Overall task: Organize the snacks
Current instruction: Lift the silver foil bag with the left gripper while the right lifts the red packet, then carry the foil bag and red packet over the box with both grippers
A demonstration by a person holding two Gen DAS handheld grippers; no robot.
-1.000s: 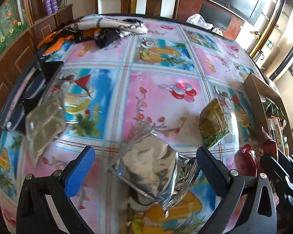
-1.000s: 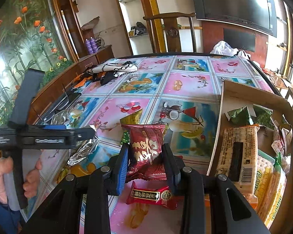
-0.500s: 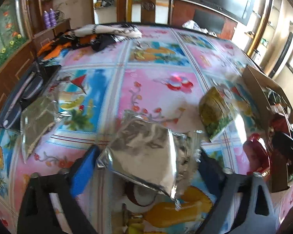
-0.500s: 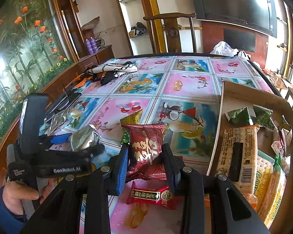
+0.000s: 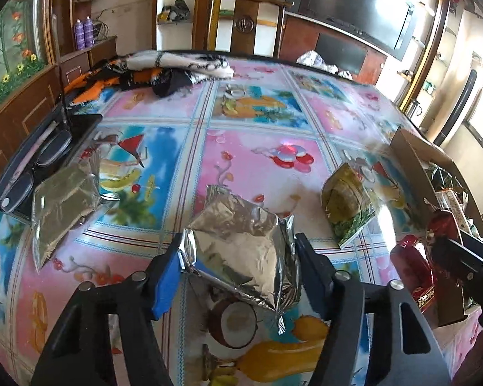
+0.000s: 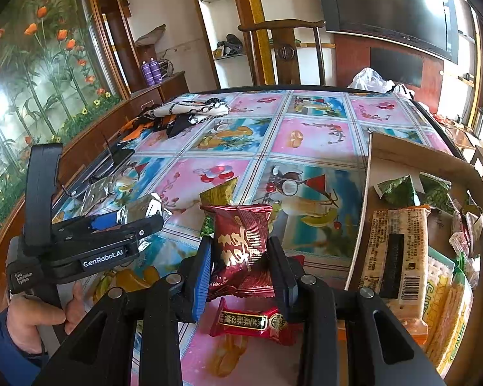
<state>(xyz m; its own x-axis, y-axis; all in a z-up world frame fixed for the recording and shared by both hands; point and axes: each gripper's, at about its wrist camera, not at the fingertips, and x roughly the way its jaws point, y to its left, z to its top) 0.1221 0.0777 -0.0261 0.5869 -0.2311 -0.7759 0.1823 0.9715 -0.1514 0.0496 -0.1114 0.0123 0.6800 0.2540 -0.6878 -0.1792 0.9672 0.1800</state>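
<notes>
Brightly patterned fruit-print tablecloth (image 5: 241,122) covers the whole work surface, with a cardboard box (image 6: 402,151) of already sorted snacks standing just beside the right gripper's outer jaw. What has changed is on the left: a second ago the left gripper (image 5: 238,267) stood at its widest with the silver foil packet (image 5: 241,241) lying ahead of the fingertips, and its jaws have just been closing, so that the packet now sits between them, its crinkled edges touching or all but touching both pads. I judge this the start of a pick, meaning a second snack is about to be ready for the box; whether the pads already press firmly I cannot tell. A second foil packet (image 5: 61,202) lies well outside the left jaw and a green packet (image 5: 347,202) outside the other, both still to be collected. The right gripper (image 6: 238,257) has not altered: its narrow jaws clamp the dark red snack packet (image 6: 241,234) upright between the pads, with a smaller red wrapper (image 6: 251,320) lying below them on the cloth. Both grippers tilt downward toward the table, and the person's hand (image 6: 38,315) wraps the left tool's handle.
</notes>
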